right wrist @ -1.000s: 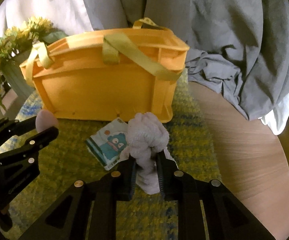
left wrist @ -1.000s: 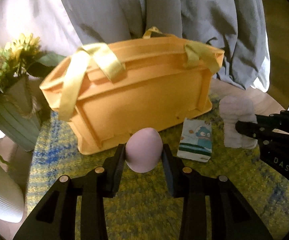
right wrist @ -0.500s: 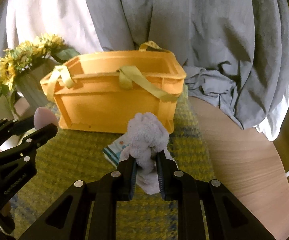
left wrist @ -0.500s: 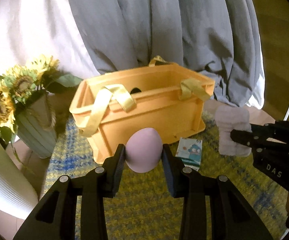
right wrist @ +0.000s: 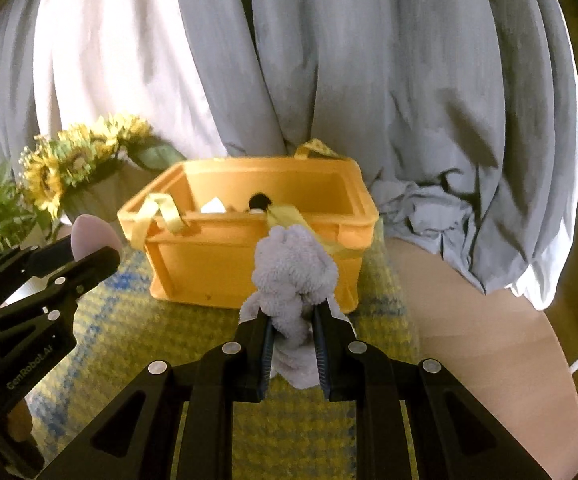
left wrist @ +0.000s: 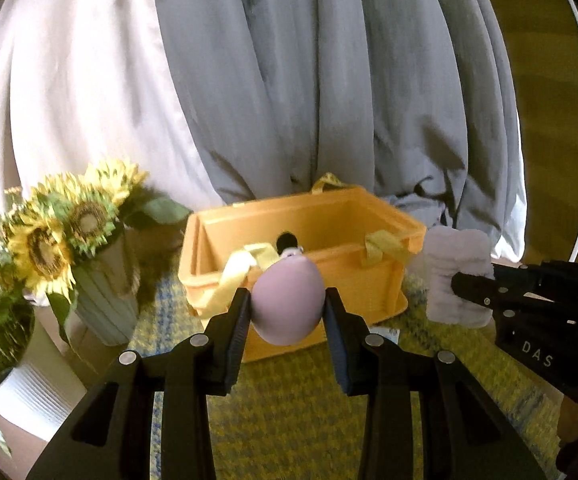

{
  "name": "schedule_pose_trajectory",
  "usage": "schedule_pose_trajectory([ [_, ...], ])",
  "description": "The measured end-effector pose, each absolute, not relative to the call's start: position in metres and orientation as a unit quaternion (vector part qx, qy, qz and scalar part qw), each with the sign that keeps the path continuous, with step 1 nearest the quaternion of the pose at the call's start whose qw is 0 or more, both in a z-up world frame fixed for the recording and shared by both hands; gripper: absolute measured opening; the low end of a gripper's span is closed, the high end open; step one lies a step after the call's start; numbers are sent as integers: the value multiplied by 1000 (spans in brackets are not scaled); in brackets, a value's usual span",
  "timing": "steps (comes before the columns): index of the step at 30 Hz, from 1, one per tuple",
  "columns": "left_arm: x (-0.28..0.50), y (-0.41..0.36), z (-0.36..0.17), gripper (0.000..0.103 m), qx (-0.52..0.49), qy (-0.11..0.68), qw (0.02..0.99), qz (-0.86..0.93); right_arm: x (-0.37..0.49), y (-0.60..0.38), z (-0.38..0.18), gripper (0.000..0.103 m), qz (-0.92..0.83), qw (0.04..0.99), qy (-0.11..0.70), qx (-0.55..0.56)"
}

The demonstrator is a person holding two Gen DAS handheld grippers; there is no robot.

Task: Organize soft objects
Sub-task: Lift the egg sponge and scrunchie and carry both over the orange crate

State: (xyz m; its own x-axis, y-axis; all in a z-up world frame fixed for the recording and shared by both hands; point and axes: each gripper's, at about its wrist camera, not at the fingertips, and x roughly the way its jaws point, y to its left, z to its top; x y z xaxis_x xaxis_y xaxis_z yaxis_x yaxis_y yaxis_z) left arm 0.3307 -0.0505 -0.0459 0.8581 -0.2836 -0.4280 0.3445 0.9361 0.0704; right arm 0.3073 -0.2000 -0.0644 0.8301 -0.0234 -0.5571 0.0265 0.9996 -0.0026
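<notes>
Both loads are up off the mat and short of the bin. The left gripper point(left wrist: 287, 314) has its fingers pressed on the lilac egg-shaped sponge point(left wrist: 288, 303); the right gripper point(right wrist: 292, 334) pinches the lavender rolled towel point(right wrist: 293, 280). Beyond, the orange crate point(right wrist: 257, 256) stands open-topped — something already lies inside. Its limp handles droop over the near rim; sunflowers point(left wrist: 61, 232) crowd the left, bare bench point(right wrist: 469, 320) lies to the right.
</notes>
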Motion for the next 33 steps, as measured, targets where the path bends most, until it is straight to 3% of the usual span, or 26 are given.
schedule_pose_trajectory([
  [33,376,-49,17,36,74,107,980,-151,354,-204,3,20,-15,986,165,10],
])
